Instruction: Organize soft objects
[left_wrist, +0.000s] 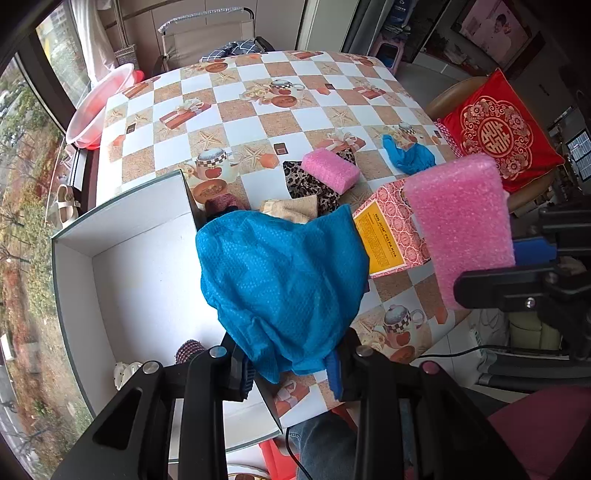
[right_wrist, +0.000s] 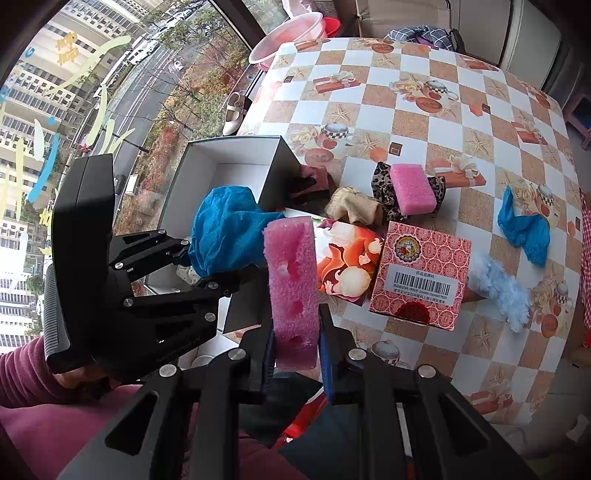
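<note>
The left gripper (left_wrist: 291, 369) was closed on a blue cloth (left_wrist: 284, 288), which hung in the middle of the left wrist frame, over the right wall of the white box (left_wrist: 74, 280). The right gripper (right_wrist: 295, 354) was clamped on a pink foam block (right_wrist: 293, 277), held upright at the center of the right wrist frame. A second pink foam block (right_wrist: 412, 188) lay on the leopard fabric (right_wrist: 380, 184) in the upper middle, on the checkered table (right_wrist: 480, 110).

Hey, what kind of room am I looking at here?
Most likely a flat's dining area, high above a street: a table under a checked tablecloth, a chair with a red cushion, and a big window looking down on a road and apartment blocks.
</note>
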